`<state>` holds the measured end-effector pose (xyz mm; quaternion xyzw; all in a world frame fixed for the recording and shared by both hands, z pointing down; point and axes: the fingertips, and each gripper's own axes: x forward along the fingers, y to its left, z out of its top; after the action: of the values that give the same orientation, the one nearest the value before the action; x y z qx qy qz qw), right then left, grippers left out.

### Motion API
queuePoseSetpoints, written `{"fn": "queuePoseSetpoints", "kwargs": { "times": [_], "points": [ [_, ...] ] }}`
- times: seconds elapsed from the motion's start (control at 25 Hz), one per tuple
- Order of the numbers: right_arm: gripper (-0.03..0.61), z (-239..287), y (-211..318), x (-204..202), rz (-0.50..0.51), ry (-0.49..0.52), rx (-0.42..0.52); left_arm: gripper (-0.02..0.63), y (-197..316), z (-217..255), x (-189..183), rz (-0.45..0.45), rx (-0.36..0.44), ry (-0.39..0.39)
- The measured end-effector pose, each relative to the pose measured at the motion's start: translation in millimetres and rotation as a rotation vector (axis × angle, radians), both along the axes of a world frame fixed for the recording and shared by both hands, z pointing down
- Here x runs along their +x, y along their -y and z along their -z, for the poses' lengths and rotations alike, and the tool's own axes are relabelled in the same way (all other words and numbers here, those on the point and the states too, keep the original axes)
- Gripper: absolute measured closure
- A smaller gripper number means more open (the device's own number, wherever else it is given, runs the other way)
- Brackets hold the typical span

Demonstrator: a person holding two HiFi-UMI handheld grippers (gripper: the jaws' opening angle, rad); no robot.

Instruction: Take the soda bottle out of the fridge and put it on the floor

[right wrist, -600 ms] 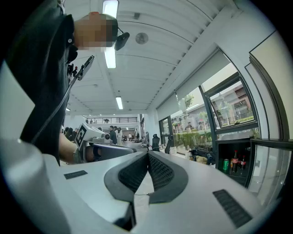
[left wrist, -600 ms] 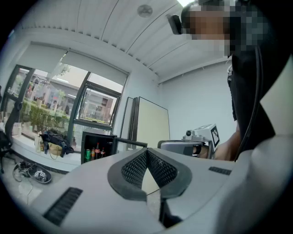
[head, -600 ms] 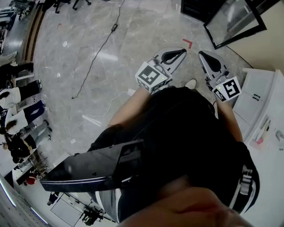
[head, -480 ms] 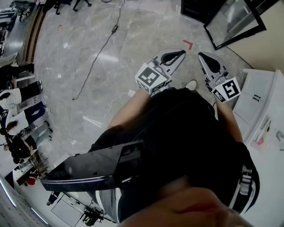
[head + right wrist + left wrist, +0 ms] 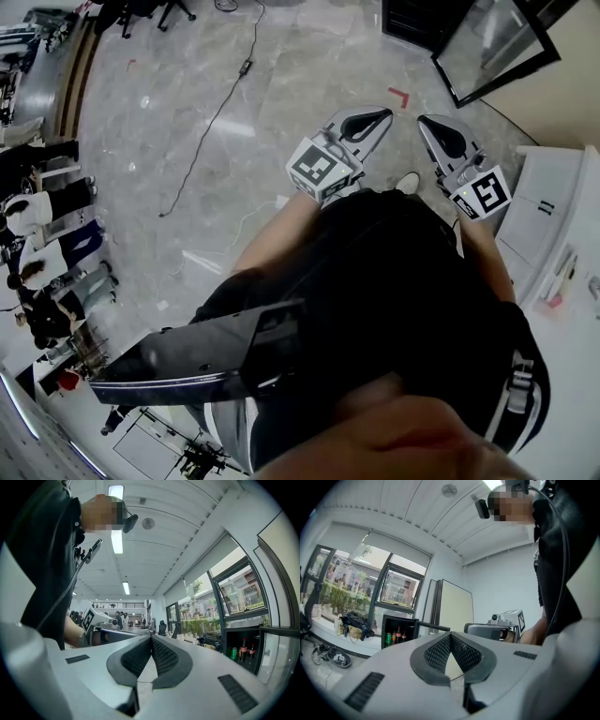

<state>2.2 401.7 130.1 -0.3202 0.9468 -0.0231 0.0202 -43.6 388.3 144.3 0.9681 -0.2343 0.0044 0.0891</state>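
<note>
A small black fridge point(image 5: 419, 19) stands at the top right of the head view with its glass door point(image 5: 492, 47) swung open. Inside it I see dark soda bottles point(image 5: 243, 649) beside a green can point(image 5: 234, 653); the bottles point(image 5: 398, 634) also show in the left gripper view. My left gripper point(image 5: 385, 112) and right gripper point(image 5: 424, 119) are held level side by side in front of the person's body, above the floor and short of the fridge. On the left gripper point(image 5: 450, 635) and the right gripper point(image 5: 151, 638) the pads meet with nothing between them.
A black cable point(image 5: 211, 122) runs across the marble floor point(image 5: 281, 84), and a red tape mark point(image 5: 397, 95) lies before the fridge. A white cabinet point(image 5: 553, 244) stands at the right. Several people point(image 5: 37, 216) stand at the far left. Shoes point(image 5: 333, 656) lie under the window.
Both grippers keep their place and stay shut. Only the head view has shifted slightly.
</note>
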Motion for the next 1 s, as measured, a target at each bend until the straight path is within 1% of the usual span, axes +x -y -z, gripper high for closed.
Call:
{"fn": "queuePoseSetpoints", "kwargs": {
  "times": [0.12,0.28,0.48,0.84,1.0],
  "points": [
    [0.568,-3.6,-0.7,2.9,0.014,-0.034,0.006,0.615,-0.3,4.8,6.5,-0.005,0.005,-0.017],
    [0.567,-4.7,5.1,18.9,0.003,-0.029,0.005,0.615,2.3,6.0,20.9,-0.009,0.001,-0.019],
    [0.566,-4.3,15.9,43.9,-0.015,-0.001,-0.006,0.615,9.4,3.0,42.9,-0.003,0.009,0.009],
    [0.566,-4.2,32.9,87.1,-0.005,0.014,0.025,0.615,26.0,4.7,88.0,0.036,0.036,0.017],
    [0.566,-3.2,42.1,100.7,0.012,0.018,0.02,0.615,31.4,8.5,100.1,0.058,0.047,0.02]
  ]
}}
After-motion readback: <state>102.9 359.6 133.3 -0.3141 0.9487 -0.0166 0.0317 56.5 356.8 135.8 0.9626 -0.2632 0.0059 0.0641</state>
